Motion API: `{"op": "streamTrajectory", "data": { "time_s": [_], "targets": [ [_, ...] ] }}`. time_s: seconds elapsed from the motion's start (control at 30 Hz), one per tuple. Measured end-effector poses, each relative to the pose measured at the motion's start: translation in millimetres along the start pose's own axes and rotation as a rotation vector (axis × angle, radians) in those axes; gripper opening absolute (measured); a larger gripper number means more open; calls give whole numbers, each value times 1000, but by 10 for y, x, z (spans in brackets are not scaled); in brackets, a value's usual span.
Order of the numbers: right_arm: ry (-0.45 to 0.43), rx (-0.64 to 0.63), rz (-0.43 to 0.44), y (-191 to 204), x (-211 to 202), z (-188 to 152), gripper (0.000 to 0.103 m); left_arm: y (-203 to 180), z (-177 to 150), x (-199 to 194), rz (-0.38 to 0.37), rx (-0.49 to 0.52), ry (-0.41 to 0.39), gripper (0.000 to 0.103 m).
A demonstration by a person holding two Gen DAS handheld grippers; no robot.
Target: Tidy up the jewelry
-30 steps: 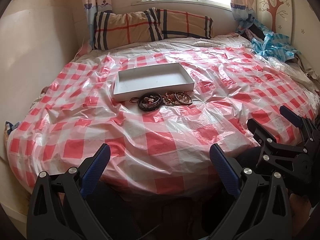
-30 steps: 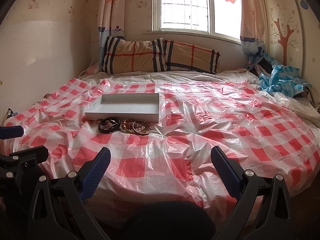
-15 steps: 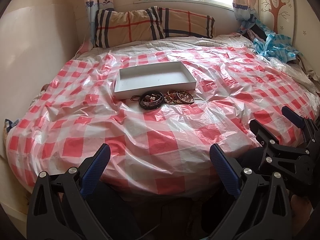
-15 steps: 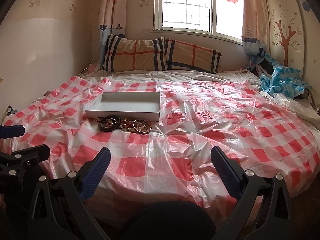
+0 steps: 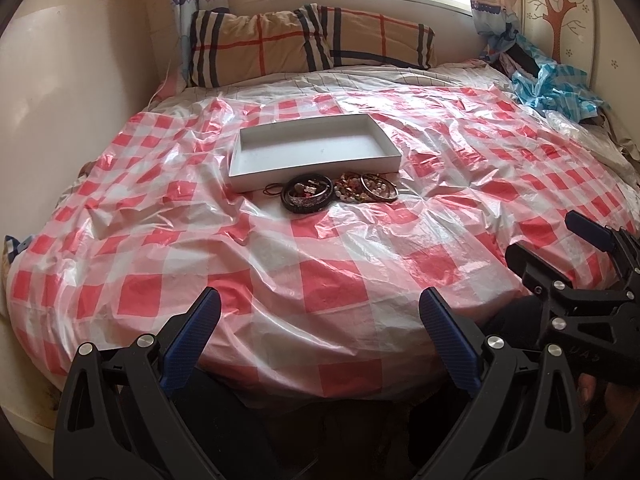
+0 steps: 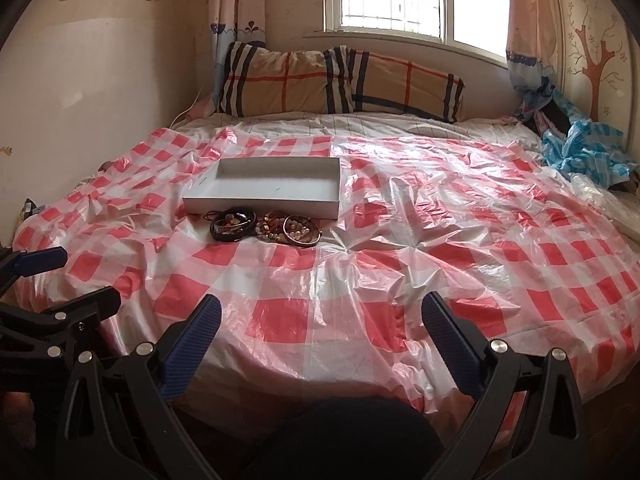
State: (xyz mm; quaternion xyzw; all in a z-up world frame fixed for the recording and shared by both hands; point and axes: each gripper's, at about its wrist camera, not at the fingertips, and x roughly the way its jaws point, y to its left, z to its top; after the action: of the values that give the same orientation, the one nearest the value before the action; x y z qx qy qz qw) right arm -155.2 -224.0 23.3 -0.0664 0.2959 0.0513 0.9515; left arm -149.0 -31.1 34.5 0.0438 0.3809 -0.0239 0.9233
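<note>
An empty white shallow box (image 5: 312,148) (image 6: 272,188) lies on the bed. Just in front of it sits a pile of jewelry: a dark bangle ring with trinkets inside (image 5: 307,194) (image 6: 234,224), and beaded bracelets with a gold bangle (image 5: 370,192) (image 6: 298,230). My left gripper (image 5: 320,332) is open and empty, low over the bed's near edge, well short of the jewelry. My right gripper (image 6: 320,336) is open and empty, to the right of the left one; it also shows in the left wrist view (image 5: 560,248).
The bed is covered by a crinkled red-and-white checked plastic sheet (image 5: 320,264) (image 6: 440,248). Plaid pillows (image 5: 308,44) (image 6: 340,80) lie at the headboard under a window. A blue crumpled cloth (image 5: 552,88) (image 6: 584,148) sits at the far right. A wall runs along the left.
Both grippers have moved a little forward and up toward the bed; the box and jewelry appear slightly nearer. Nothing was grasped.
</note>
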Motion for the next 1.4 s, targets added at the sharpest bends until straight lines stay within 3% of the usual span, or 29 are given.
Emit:
{"op": "streamTrajectory", "data": {
  "time_s": [0.2, 0.4, 0.53, 0.6, 0.93, 0.97, 1.1, 1.17, 1.4],
  "targets": [
    [-26, -61, -26, 73, 278, 274, 96, 136, 147, 229, -20, -16, 7, 95],
    [116, -83, 5, 63, 907, 493, 96, 254, 366, 609, -19, -34, 21, 95],
    [205, -81, 32, 29, 1378, 627, 96, 310, 569, 1017, -9, -46, 43, 95],
    [225, -105, 7, 12, 1612, 693, 96, 314, 682, 1285, 1, -35, 63, 95],
    [336, -23, 42, -173, 2100, 586, 96, 231, 986, 2194, -4, -34, 134, 95],
    [347, -25, 47, -176, 2129, 574, 96, 210, 998, 2259, -7, -31, 137, 94],
    [378, -58, 59, -120, 2257, 562, 96, 196, 1002, 2510, -47, -39, 186, 59],
    [387, -81, 63, -80, 2319, 561, 96, 217, 984, 2519, -79, -48, 178, 54],
    [411, -132, 108, 52, 2558, 609, 96, 304, 923, 2393, -122, -24, 180, 53]
  ]
}}
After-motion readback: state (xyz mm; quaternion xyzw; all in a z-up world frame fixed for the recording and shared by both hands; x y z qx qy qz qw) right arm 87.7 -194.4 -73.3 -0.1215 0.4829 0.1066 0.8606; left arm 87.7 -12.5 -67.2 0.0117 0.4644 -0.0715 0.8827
